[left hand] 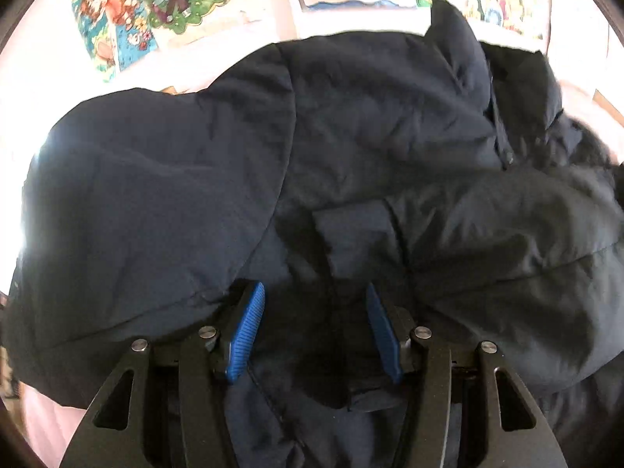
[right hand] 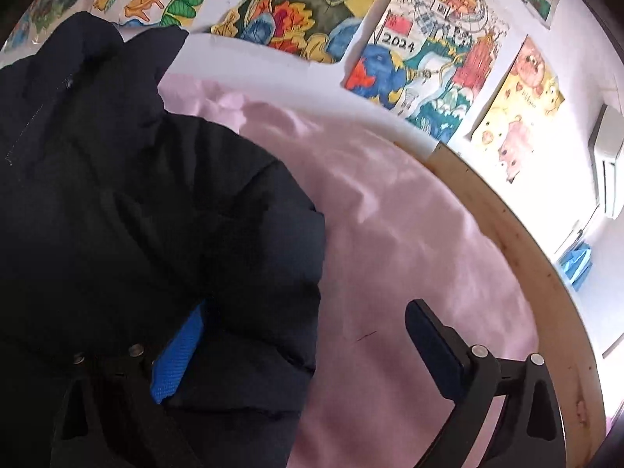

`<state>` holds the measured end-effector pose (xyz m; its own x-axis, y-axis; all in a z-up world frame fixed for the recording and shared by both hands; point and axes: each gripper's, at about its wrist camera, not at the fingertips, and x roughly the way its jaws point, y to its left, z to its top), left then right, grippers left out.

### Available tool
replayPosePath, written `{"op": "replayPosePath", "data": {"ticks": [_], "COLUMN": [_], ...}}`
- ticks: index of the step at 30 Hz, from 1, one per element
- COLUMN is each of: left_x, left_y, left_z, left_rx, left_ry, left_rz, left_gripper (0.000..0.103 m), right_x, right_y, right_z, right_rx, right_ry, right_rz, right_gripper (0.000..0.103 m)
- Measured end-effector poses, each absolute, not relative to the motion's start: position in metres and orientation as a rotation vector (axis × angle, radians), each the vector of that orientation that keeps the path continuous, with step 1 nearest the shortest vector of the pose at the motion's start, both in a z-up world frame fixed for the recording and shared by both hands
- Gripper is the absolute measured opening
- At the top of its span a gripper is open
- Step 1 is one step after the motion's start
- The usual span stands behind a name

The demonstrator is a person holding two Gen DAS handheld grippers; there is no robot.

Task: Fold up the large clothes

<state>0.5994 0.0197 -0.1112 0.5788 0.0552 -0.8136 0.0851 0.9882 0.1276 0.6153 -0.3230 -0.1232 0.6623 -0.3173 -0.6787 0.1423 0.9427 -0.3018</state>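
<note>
A large dark navy padded jacket [left hand: 351,148] lies bunched on a pink bed and fills most of the left wrist view. My left gripper [left hand: 315,292] is open right over it, blue pads apart, with jacket fabric lying between and under the fingers. In the right wrist view the jacket [right hand: 136,214] covers the left half. My right gripper [right hand: 308,312] is open wide. Its left blue pad [right hand: 179,355] is partly tucked under a puffy fold of the jacket, and its right finger [right hand: 433,343] hangs over the bare sheet.
The pink bed sheet [right hand: 409,241] spreads to the right of the jacket. A wooden bed rail [right hand: 518,241] curves along its far edge. Colourful children's drawings [right hand: 425,46] cover the white wall behind, and they also show in the left wrist view [left hand: 156,4]. An air conditioner [right hand: 608,163] hangs at right.
</note>
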Motion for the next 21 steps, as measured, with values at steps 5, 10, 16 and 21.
{"op": "replayPosePath", "data": {"ticks": [5,10,16,21], "left_x": [0.564,0.504,0.45,0.434], "left_y": [0.053,0.095,0.197,0.262], "left_z": [-0.077,-0.032,-0.017,-0.038], "left_rx": [-0.051,-0.196,-0.53,-0.824], "left_ry": [0.908,0.802,0.727,0.721], "left_rz": [-0.065,-0.012,0.148,0.178], "left_gripper": [0.05,0.077,0.089,0.09], "right_x": [0.591,0.555,0.514,0.481], "right_y": [-0.329,-0.32,-0.295,-0.267], "right_z": [-0.087,-0.034,0.018,0.036], "right_rx": [-0.175,-0.128,-0.088,-0.041], "right_ry": [0.732,0.635,0.567,0.567], "right_rz": [-0.225,-0.115,0.084,0.237], "right_gripper": [0.101,0.103,0.103,0.103]}}
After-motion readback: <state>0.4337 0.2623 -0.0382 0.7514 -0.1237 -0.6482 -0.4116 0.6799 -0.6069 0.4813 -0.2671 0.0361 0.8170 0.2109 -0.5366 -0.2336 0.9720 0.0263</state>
